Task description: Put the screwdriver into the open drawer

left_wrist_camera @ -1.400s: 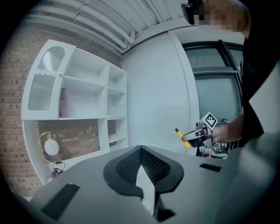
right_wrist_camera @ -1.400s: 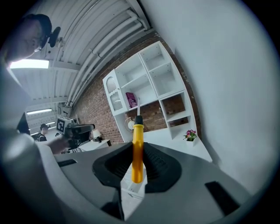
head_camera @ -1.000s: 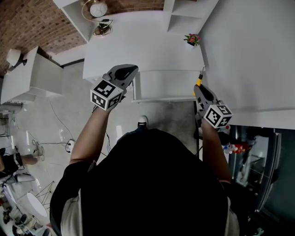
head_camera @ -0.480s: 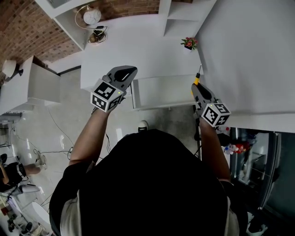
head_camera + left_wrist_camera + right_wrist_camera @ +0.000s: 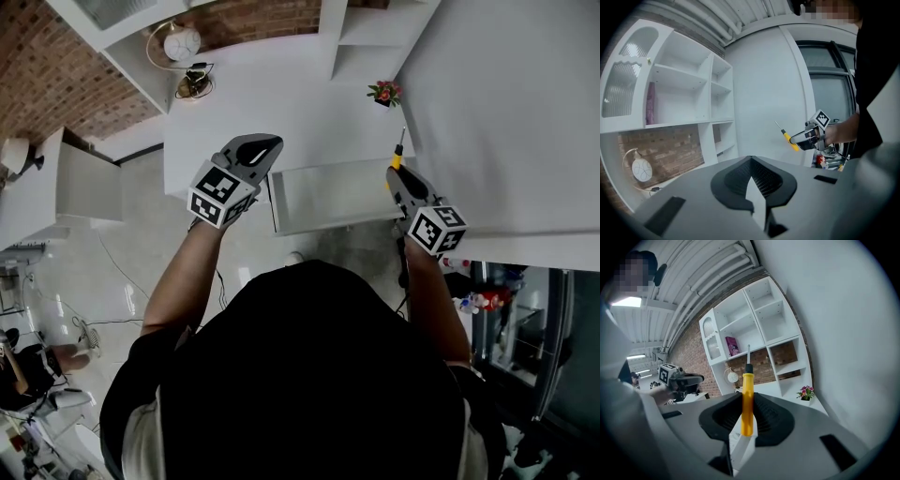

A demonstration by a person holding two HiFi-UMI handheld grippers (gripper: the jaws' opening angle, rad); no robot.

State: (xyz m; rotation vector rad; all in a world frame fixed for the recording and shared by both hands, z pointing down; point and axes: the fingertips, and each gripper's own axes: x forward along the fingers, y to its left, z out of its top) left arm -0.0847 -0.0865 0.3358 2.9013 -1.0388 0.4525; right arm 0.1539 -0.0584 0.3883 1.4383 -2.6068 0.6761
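Note:
A screwdriver (image 5: 397, 159) with a yellow handle (image 5: 747, 401) and a thin metal shaft stands upright in my right gripper (image 5: 400, 175), which is shut on the handle. It hangs over the right end of the open white drawer (image 5: 328, 195), which juts from the front of a white cabinet (image 5: 272, 94). My left gripper (image 5: 258, 150) floats at the drawer's left end, shut with nothing in it. In the left gripper view the jaws (image 5: 751, 159) meet, and the right gripper (image 5: 806, 138) with the screwdriver (image 5: 788, 138) shows beyond them.
A small flower pot (image 5: 382, 92) sits on the cabinet top near the white wall (image 5: 506, 103). A round clock (image 5: 181, 42) and shelves stand at the back. Another white cabinet (image 5: 66, 178) is to the left. The left gripper (image 5: 682, 379) shows in the right gripper view.
Both grippers keep almost the same pose. The cabinet and drawer have slid lower in the head view, so the screwdriver now hangs closer over the drawer's right end.

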